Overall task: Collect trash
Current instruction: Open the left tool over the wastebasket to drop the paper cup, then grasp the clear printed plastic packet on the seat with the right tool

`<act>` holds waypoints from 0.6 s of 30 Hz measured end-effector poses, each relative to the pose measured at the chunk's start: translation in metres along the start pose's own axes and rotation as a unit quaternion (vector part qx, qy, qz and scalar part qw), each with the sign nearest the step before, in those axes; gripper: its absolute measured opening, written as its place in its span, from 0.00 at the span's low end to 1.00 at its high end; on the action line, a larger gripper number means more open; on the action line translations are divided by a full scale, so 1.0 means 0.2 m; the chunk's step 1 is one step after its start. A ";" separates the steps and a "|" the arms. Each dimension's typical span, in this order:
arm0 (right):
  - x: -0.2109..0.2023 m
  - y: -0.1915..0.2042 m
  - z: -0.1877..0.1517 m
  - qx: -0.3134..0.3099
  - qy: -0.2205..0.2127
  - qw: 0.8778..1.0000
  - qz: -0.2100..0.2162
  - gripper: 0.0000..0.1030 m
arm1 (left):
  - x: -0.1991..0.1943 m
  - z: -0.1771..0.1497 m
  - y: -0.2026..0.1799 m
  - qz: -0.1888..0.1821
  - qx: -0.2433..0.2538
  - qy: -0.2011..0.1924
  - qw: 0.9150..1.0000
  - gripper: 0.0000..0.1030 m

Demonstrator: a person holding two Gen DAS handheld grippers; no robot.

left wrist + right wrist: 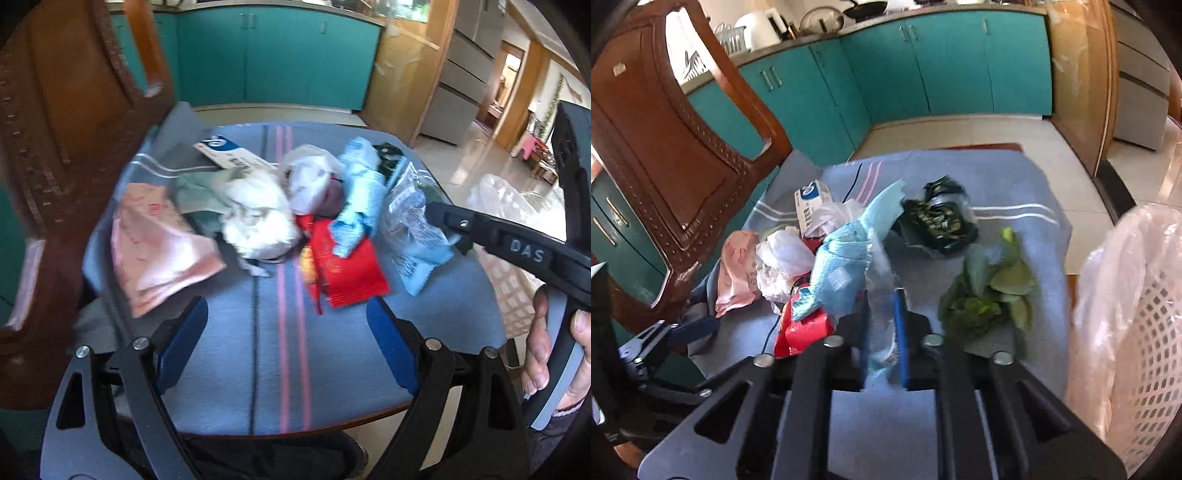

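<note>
A heap of trash lies on the blue-grey cloth (229, 332) over the table: a pink wrapper (155, 243), a crumpled white bag (258, 221), a red packet (340, 273), a light blue wrapper (358, 195), a dark packet (938, 218) and green leaves (990, 291). My right gripper (882, 317) is shut on a clear printed wrapper (406, 218) at the heap's right edge; the left wrist view shows this gripper (443, 216) coming in from the right. My left gripper (286, 314) hovers open over bare cloth, just short of the heap, nothing between its fingers.
A carved wooden chair back (683, 155) stands close on the left. On the right a white lattice basket (1152, 332) lined with a clear plastic bag (1115, 266) stands beside the table. A white and blue box (812, 203) lies at the heap's far side. Teal cabinets (923, 66) stand behind.
</note>
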State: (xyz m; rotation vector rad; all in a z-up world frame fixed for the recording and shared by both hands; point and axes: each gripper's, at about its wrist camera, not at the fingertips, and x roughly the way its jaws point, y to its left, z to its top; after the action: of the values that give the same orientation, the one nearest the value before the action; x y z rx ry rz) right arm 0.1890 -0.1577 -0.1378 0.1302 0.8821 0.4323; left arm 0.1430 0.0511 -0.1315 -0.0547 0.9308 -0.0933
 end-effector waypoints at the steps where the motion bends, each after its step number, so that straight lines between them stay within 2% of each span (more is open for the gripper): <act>1: -0.03 -0.02 -0.01 0.003 -0.003 1.000 -0.003 0.06 | 0.02 0.01 -0.02 -0.008 0.003 0.002 1.000 0.85; 5: -0.12 -0.09 -0.03 0.017 -0.010 1.000 -0.011 0.06 | 0.09 0.07 -0.10 -0.021 0.012 0.012 1.000 0.90; 8: -0.15 -0.13 -0.06 0.024 -0.005 0.999 -0.025 0.06 | 0.18 0.09 -0.15 -0.023 0.015 0.027 0.999 0.90; 10: -0.15 -0.14 -0.06 0.028 -0.003 0.999 -0.023 0.06 | 0.24 0.10 -0.16 -0.034 0.010 0.034 0.999 0.80; 11: -0.16 -0.14 -0.07 0.029 -0.002 0.999 -0.024 0.06 | 0.26 0.09 -0.16 -0.041 0.009 0.041 0.998 0.61; 12: -0.16 -0.15 -0.08 0.029 -0.002 0.999 -0.024 0.06 | 0.29 0.09 -0.16 -0.051 0.007 0.054 0.997 0.55; 14: -0.18 -0.16 -0.09 0.030 -0.002 0.999 -0.021 0.06 | 0.29 0.06 -0.14 -0.053 0.005 0.056 0.997 0.51; 16: -0.17 -0.15 -0.10 0.028 -0.002 0.999 -0.021 0.06 | 0.26 0.05 -0.13 -0.059 0.008 0.053 0.997 0.40; 18: -0.17 -0.14 -0.11 0.026 -0.002 0.999 -0.020 0.06 | 0.22 0.04 -0.12 -0.062 0.012 0.045 0.997 0.36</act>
State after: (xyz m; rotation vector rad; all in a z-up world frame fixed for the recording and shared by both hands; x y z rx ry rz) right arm 0.1630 -0.1984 -0.1353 0.1599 0.8905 0.3718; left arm 0.1732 0.0222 -0.1599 -0.0876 1.0165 -0.2236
